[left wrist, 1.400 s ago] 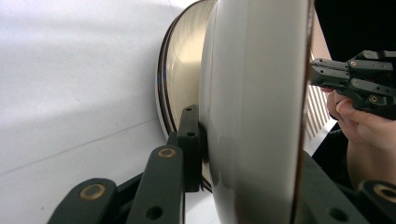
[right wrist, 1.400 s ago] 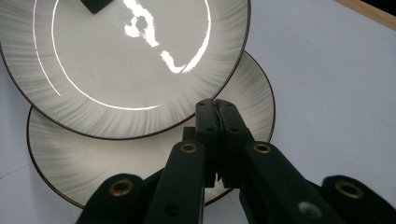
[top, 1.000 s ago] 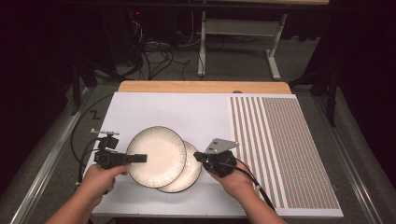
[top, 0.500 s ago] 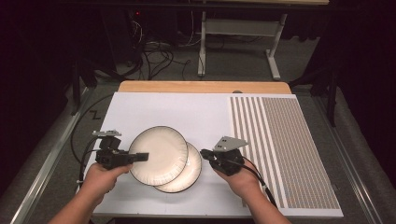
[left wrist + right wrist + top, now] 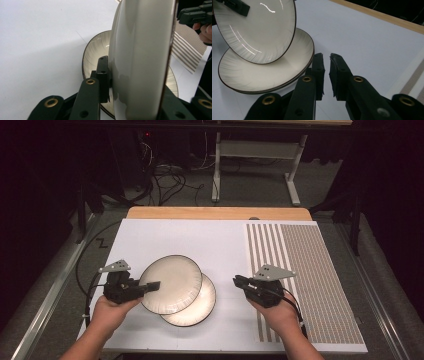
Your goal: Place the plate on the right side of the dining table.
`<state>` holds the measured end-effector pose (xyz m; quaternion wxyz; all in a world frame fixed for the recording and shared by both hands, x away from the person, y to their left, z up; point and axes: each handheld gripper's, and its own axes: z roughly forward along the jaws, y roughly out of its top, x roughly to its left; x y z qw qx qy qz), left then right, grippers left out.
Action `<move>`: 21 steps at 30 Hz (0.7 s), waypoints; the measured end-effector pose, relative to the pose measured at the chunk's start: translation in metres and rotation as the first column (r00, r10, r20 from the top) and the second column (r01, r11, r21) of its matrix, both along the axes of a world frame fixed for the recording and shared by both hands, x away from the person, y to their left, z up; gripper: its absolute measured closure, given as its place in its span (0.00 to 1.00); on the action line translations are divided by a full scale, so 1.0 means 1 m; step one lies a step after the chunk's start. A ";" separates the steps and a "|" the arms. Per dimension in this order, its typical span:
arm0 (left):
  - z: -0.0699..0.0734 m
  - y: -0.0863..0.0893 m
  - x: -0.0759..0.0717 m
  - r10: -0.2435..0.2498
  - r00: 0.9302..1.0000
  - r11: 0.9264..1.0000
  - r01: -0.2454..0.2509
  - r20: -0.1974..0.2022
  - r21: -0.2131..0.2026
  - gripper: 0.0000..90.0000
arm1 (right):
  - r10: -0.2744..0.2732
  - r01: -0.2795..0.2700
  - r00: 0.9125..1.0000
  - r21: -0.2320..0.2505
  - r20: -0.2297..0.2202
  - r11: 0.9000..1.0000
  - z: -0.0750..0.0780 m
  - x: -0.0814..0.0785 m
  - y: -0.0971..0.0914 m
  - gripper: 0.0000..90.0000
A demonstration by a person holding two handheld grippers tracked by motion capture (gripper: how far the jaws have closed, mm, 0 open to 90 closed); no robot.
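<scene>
The upper plate point(image 5: 171, 284) is pinched by its rim in my left gripper point(image 5: 150, 286) and tilted up off the lower plate point(image 5: 196, 308), which lies flat on the table point(image 5: 210, 240) just beyond. My right gripper point(image 5: 239, 281), its jaws just parting a crack with nothing between them, hangs well apart. Lifted; setting it down remains, I judge.

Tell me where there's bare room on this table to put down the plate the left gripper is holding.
The white mat is bare between the wooden edge and the plates, and between the lower plate and the right gripper. The striped mat is also free. It is crowded at front left, where the left gripper holds the upper plate tilted over the lower one.
</scene>
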<state>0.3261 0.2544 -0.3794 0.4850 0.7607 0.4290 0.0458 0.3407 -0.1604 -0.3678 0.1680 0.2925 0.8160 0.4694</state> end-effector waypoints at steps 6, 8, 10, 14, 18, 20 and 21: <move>-0.001 -0.003 -0.002 -0.010 0.999 1.000 0.009 0.040 0.012 0.83 | -0.034 0.034 0.999 0.024 0.006 0.999 0.000 -0.005 -0.019 0.89; -0.001 -0.005 -0.005 -0.021 0.997 1.000 0.019 0.072 0.025 0.83 | -0.052 0.052 0.998 0.034 0.019 0.998 0.000 -0.008 -0.030 0.86; -0.001 -0.005 -0.005 -0.022 0.996 0.999 0.020 0.081 0.026 0.83 | -0.069 0.068 0.997 0.041 0.022 0.997 0.000 -0.009 -0.037 0.83; -0.001 -0.006 -0.009 -0.031 0.992 0.999 0.027 0.125 0.037 0.83 | -0.094 0.091 0.995 0.057 0.042 0.994 0.000 -0.013 -0.047 0.77; -0.001 -0.006 -0.013 -0.031 0.986 0.999 0.023 0.164 0.048 0.83 | -0.097 0.094 0.995 0.066 0.037 0.993 -0.001 -0.015 -0.051 0.68; -0.001 -0.007 -0.015 -0.033 0.982 0.998 0.024 0.185 0.052 0.83 | -0.096 0.093 0.995 0.086 0.037 0.992 -0.001 -0.014 -0.051 0.60; -0.001 -0.008 -0.016 -0.034 0.981 0.998 0.024 0.193 0.055 0.83 | -0.094 0.090 0.995 0.089 0.041 0.992 -0.001 -0.014 -0.051 0.57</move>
